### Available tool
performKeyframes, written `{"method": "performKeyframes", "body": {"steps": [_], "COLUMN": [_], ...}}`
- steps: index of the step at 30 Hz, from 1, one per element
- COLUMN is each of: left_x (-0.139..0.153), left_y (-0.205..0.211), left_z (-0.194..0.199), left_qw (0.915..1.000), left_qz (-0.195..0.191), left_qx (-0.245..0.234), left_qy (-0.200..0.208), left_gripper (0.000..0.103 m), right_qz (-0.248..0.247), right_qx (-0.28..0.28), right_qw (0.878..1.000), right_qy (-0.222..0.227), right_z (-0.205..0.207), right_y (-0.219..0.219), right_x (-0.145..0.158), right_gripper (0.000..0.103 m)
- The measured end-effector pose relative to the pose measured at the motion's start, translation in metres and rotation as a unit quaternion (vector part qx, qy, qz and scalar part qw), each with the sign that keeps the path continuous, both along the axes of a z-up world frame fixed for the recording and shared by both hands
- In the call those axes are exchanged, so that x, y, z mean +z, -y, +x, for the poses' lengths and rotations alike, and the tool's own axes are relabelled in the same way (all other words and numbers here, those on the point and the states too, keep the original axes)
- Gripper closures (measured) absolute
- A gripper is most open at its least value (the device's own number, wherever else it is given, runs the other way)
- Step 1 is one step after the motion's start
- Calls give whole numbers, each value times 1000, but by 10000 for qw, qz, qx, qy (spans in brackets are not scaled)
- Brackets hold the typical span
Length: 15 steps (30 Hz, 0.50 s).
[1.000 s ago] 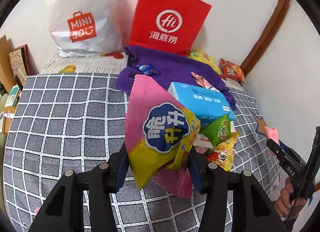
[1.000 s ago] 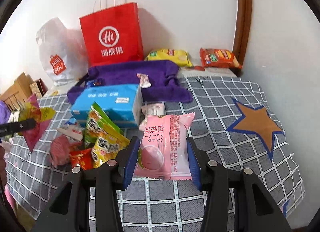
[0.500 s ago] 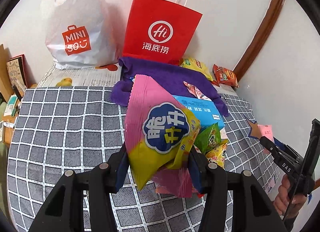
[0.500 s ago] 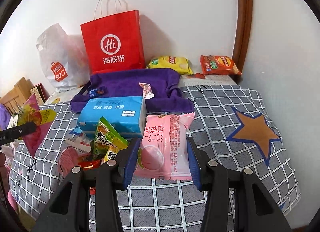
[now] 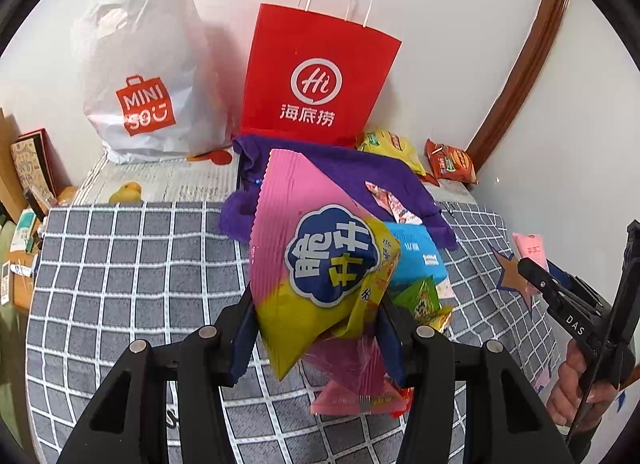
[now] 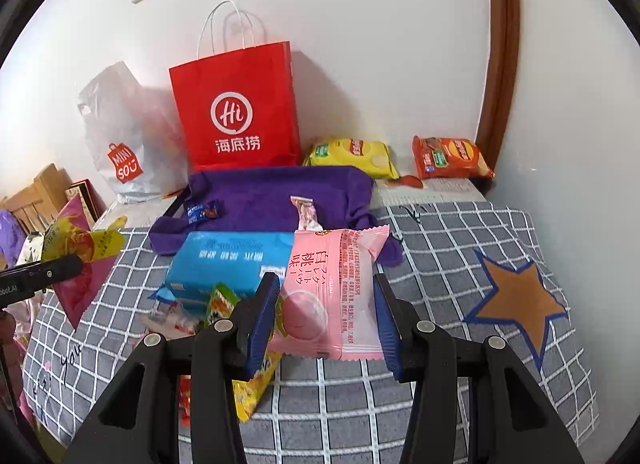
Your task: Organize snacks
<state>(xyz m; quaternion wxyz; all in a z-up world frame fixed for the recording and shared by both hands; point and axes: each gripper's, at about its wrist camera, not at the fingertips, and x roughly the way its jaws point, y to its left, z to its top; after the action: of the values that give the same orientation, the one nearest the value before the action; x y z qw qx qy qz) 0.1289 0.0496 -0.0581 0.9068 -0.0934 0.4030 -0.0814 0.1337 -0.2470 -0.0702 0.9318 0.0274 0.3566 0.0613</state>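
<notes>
On the checked bed (image 6: 440, 248), snacks lie mostly unsorted; left claw (image 5: 316, 328) clamps a pink-yellow bag (image 5: 316, 248), right claw (image 6: 326, 324) a pink packet (image 6: 332, 288).

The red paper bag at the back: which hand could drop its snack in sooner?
Probably the left. Its hand-held gripper holds the pink-and-yellow snack bag raised almost straight before the red paper bag; the right holds its pink packet off to one side.

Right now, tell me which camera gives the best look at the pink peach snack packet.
The right wrist view. The pink peach snack packet sits front and centre there, held between the right gripper jaws, its printed face fully readable. The left wrist view catches only a small pink corner of it at the far right, above the other gripper.
</notes>
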Motion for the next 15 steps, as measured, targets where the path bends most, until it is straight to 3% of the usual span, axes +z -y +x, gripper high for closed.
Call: {"method": "performKeyframes", "body": {"steps": [15], "left_x": [37], "left_y": [-4], "left_z": [62], "left_qw": [9999], "left_qz": [37], "left_qx": [-31], "left_qy": [95], "left_gripper": [53], "right_qz": [-54], "right_qx": [192], "right_qw": [9998], "right_qy": [91], "right_z": [79], "right_y": [-25], "right_x": [35], "right_gripper": [56]}}
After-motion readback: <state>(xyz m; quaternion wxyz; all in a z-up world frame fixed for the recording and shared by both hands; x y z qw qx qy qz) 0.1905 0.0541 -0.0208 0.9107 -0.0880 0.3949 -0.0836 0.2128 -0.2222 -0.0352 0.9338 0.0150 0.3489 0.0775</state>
